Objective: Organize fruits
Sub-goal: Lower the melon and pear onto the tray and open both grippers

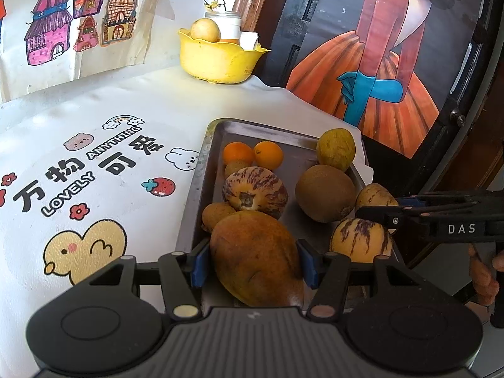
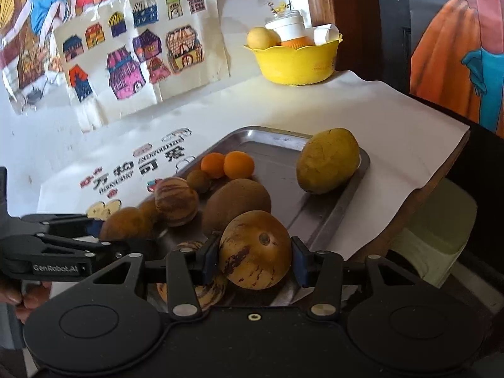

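- The left gripper (image 1: 253, 260) is clamping its blue pads on an orange-brown mango (image 1: 255, 255) at the near end of the metal tray (image 1: 277, 132)
- The right gripper (image 2: 255, 256) is gripping a striped yellow melon (image 2: 255, 249) over the tray's near right corner; another striped one is lying just beneath it
- Two oranges (image 1: 252, 154), a kiwi (image 1: 326, 193) and a greenish mango (image 2: 327, 160) are sitting farther along the tray; a yellow bowl (image 1: 217, 60) is standing well apart at the table's far edge
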`<state>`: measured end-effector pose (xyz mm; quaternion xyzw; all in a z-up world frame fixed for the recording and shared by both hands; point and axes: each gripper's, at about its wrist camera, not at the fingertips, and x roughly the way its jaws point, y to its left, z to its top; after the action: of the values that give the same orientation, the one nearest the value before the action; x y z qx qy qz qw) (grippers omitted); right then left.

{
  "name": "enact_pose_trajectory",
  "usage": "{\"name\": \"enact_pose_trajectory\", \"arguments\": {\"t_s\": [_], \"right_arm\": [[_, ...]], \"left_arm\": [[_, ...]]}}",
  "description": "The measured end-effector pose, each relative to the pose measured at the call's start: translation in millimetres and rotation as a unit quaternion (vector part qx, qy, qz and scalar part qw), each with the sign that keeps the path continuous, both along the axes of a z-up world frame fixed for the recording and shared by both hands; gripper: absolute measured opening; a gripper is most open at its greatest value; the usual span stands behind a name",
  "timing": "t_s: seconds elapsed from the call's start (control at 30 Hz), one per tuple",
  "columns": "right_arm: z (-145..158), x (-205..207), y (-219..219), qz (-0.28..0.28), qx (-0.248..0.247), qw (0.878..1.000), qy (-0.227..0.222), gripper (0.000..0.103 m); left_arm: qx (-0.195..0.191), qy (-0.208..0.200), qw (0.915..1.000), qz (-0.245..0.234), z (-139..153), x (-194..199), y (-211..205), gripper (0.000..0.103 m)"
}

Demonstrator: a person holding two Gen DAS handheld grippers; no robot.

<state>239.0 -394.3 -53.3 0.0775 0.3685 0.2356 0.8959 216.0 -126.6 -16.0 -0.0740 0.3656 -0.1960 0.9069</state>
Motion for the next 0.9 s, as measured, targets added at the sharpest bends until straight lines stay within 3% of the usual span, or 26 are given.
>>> {"name": "enact_pose_trajectory", "arguments": {"t_s": [0.2,0.9], "right_arm": [[-3.6,-7.0,2.0,-0.018,0.031,0.999,-0.013,0.049],[-11.1,-17.6,10.1,-0.047,-0.029,0.995,-0.086,0.051]], "left_arm": [[0.007,0.003,0.9999,-0.009,1.0,5.7,-1.2,0.06],[0.016,0.004,0.9998,-0.011,0.6,10.9,-3.2,0.06]]}}
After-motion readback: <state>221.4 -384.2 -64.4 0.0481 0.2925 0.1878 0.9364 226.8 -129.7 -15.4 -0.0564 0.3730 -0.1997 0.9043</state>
